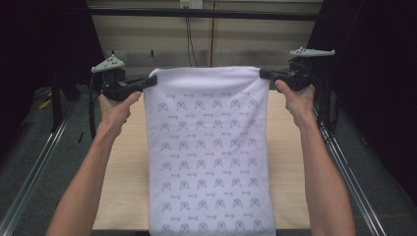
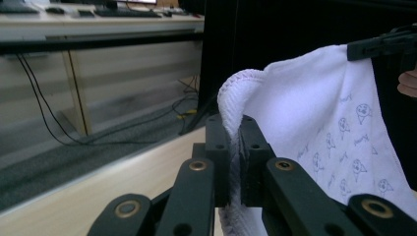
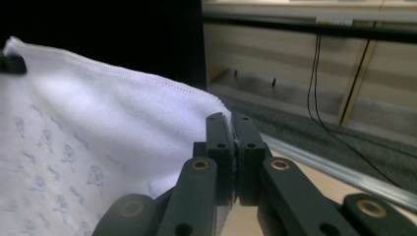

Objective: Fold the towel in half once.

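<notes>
Towel (image 1: 209, 147): white, small blue print, hanging in the air over the wooden table (image 1: 120, 187). You hold it by its two top corners. Your left gripper (image 1: 151, 80) is clamped on the left corner, and your right gripper (image 1: 264, 73) is clamped on the right corner. In both gripper views the jaws pinch the hem tight, with cloth bunched between the pads.

Key relation: the top edge runs left to right between the jaws, nearly taut with a slight sag. The long axis drops straight down from it toward you. Both hands sit level at the far end, neither nearer the cloth, so any lay-down or fold likely needs both moving together.

The bottom edge is cut off by the frame, so you can't tell whether it touches the table. The back face is hidden.
</notes>
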A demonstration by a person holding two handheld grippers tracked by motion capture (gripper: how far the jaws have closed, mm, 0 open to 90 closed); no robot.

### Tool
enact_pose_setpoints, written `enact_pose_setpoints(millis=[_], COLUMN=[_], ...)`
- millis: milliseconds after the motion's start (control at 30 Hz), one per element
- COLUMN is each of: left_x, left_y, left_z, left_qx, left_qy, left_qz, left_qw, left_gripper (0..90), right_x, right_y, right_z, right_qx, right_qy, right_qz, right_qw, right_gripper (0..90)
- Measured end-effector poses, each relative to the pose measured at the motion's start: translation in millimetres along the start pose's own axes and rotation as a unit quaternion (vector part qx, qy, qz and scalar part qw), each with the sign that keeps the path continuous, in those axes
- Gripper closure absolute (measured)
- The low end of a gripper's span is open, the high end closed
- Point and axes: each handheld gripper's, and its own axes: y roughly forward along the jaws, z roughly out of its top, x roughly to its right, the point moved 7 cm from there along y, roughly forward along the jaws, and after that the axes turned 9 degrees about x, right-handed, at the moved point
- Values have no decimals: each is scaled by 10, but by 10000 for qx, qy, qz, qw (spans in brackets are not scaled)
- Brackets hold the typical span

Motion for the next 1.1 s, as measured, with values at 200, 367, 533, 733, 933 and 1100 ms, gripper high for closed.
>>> enact_pose_setpoints(millis=[200, 367, 533, 733, 933, 1100], left_x=[168, 364, 653, 976, 1156, 1314], left_y=[-121, -331, -634, -966, -1186, -1259], left_z=[-290, -614, -893, -1406, -2094, -2436], left_qx=[-132, -291, -472, -970, -1561, -2249], left_qy=[-62, -180, -256, -385, -988, -1095], left_qz=[-282, -632, -912, -1126, -1214, -1329], left_qw=[9995, 9974, 9944, 9881, 9753, 9590], left_gripper=[859, 858, 858, 857, 857, 858], right_x=[-106, -234, -422, -779, -1063, -1176], right_y=[-176, -447, -778, -1159, -1417, -1497], right_z=[-174, -580, -856, -1341, -1976, -2635], right_qx=[89, -43, -155, -632, -1336, -2179], right_qy=[-7, 36, 10, -120, -47, 173], right_qz=[231, 631, 918, 1145, 1327, 1369], right_qw=[9997, 9980, 9957, 9913, 9821, 9662], right_gripper=[878, 878, 878, 878, 877, 877])
